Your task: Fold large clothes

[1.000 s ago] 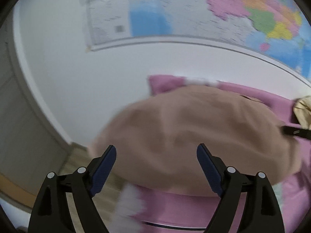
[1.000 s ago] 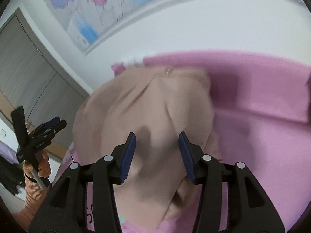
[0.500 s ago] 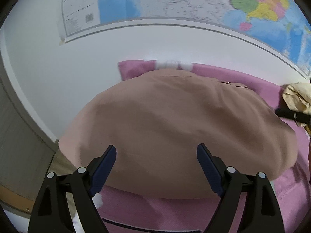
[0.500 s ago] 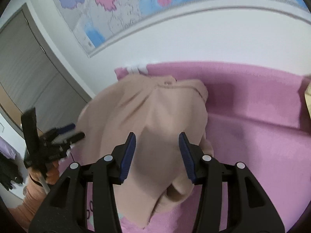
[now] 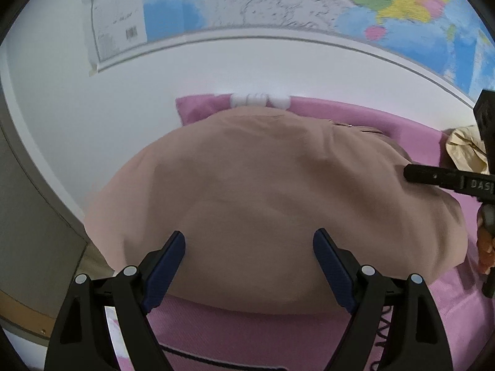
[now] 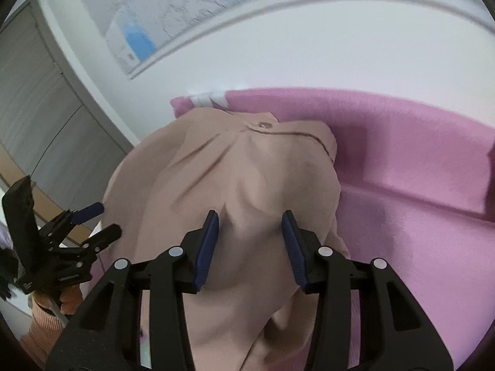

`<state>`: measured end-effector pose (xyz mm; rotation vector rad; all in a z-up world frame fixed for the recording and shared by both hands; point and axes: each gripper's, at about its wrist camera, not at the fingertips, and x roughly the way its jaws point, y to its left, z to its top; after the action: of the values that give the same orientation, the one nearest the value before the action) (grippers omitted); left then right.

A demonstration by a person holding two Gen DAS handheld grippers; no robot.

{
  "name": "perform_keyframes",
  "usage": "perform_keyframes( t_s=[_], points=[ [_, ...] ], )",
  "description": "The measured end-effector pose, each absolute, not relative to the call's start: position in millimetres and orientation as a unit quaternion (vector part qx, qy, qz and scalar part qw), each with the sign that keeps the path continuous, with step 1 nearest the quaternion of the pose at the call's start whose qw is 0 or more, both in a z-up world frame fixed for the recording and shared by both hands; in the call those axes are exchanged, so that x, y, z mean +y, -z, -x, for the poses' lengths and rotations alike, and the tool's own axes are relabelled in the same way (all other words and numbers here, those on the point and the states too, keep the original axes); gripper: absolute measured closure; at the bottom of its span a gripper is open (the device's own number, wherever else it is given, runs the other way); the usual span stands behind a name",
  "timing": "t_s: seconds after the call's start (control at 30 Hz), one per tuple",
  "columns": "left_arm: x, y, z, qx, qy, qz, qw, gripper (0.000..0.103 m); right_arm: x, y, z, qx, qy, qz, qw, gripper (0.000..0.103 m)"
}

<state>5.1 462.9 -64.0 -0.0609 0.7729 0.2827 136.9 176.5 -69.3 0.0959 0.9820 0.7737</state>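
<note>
Evidently soft and limp, the tan garment (image 5: 272, 204) sprawls over the pink blanket (image 6: 417, 167), best pinched at its near hem, left gripper (image 5: 249, 262) and right gripper (image 6: 250, 244) both spread, empty.

The right claw (image 6: 250, 244) hangs over a tan garment (image 6: 247, 185) spread on a pink blanket (image 6: 417, 170), its blue-padded fingers (image 6: 207, 247) parted with cloth bunched between them. Off to the left, the left claw (image 6: 92, 222) is open. A map (image 6: 173, 9) hangs on the white wall behind.
</note>
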Motion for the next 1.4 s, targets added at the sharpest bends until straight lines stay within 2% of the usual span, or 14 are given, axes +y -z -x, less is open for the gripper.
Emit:
perform_keyframes(
  t_s=[0.2, 0.33, 0.43, 0.67, 0.83, 1.03, 1.23, 1.4],
  points=[
    [450.7, 59.3, -4.0, 0.37, -0.115, 0.037, 0.921, 0.021, 177.7, 51.3, -104.6, 0.432, -0.415, -0.021, 0.801, 0.06],
    [445.2, 69.5, -9.0, 0.385, -0.102, 0.046, 0.916, 0.021, 186.4, 70.9, -88.8, 0.444, -0.418, 0.034, 0.792, 0.061],
    [448.6, 79.9, -14.1, 0.403, -0.1, 0.063, 0.908, 0.02, 179.6, 89.4, -97.8, 0.47, -0.402, 0.008, 0.785, 0.063],
    [448.2, 70.3, 0.5, 0.382, -0.105, 0.079, 0.915, 0.02, 173.8, 60.0, -67.8, 0.427, -0.415, 0.027, 0.803, 0.06],
    [439.9, 77.8, 6.4, 0.39, -0.085, 0.064, 0.915, 0.02, 181.5, 68.3, -43.3, 0.43, -0.426, 0.093, 0.791, 0.064],
    [440.4, 85.5, 2.4, 0.398, -0.102, 0.062, 0.909, 0.019, 176.7, 76.0, -51.6, 0.45, -0.418, 0.065, 0.786, 0.064],
    [424.6, 73.9, 18.5, 0.372, -0.107, 0.053, 0.92, 0.019, 160.6, 55.9, -39.0, 0.413, -0.404, 0.071, 0.813, 0.062],
    [413.9, 80.8, 13.2, 0.38, -0.099, 0.051, 0.918, 0.017, 165.4, 80.0, -45.7, 0.451, -0.382, 0.087, 0.802, 0.064]
  ],
)
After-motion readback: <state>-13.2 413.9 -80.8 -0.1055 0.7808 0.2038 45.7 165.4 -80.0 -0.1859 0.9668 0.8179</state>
